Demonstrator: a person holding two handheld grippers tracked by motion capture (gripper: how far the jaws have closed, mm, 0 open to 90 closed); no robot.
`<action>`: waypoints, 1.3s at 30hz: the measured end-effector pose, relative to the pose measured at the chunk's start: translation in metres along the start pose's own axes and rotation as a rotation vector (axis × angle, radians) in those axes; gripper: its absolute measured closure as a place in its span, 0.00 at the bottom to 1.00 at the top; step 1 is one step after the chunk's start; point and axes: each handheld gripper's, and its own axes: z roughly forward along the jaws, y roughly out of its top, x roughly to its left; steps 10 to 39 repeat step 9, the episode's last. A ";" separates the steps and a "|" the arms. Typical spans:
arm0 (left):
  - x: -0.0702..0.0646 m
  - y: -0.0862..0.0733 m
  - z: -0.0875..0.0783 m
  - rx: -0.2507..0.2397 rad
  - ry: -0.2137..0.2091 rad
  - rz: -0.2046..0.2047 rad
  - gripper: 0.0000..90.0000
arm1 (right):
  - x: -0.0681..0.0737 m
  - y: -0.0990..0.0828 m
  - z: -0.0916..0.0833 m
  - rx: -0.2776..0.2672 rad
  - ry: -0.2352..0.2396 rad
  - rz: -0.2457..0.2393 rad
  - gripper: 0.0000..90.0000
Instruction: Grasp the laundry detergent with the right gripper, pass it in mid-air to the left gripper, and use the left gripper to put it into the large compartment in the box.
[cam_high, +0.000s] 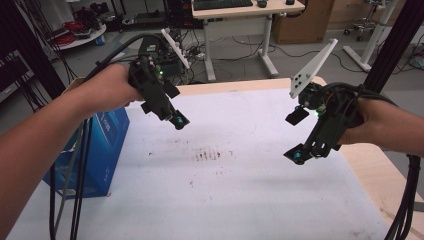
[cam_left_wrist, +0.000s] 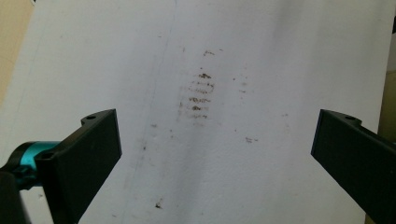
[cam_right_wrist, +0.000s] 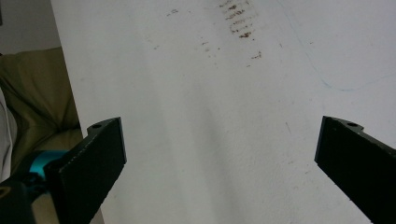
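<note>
The left gripper (cam_high: 177, 121) hung above the far left part of the desk (cam_high: 260, 200), held in the person's left hand (cam_high: 107, 90), its body slanting down toward the middle of the white sheet. In the left gripper view its jaws stood wide apart with nothing between them, and the brown smudge (cam_left_wrist: 200, 95) lay on the sheet straight ahead. The right gripper (cam_high: 298, 156) hovered over the right side of the desk, near the right edge, gripped by the right hand (cam_high: 380, 127); it tilted down and toward the centre, with its grey three-cornered plate (cam_high: 312, 67) standing up behind it. In the right gripper view its jaws were also spread wide and held nothing, and the smudge showed at the far top of the sheet. Both forearms came in from the near edge, and black cables trailed from each gripper, the left ones falling past the near left corner.

The smudge (cam_high: 207, 154), a patch of short brown streaks, sat near the middle of the desk, between the two grippers and apart from both. A blue box (cam_high: 95, 150) lay at the left edge, partly under the left forearm. Bare wood showed along the far and right edges of the desk. Beyond it stood a white-legged table (cam_high: 240, 10) with a keyboard, cardboard boxes and loose cables on the grey floor.
</note>
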 end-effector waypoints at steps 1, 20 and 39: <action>0.000 -0.002 0.001 0.000 0.001 -0.004 0.02 | 0.000 0.000 0.001 -0.001 0.000 -0.001 0.01; 0.001 -0.005 0.002 -0.014 0.004 -0.007 0.02 | 0.002 -0.003 0.003 -0.018 -0.009 0.011 0.01; 0.001 -0.005 0.002 -0.014 0.004 -0.007 0.02 | 0.002 -0.003 0.003 -0.018 -0.009 0.011 0.01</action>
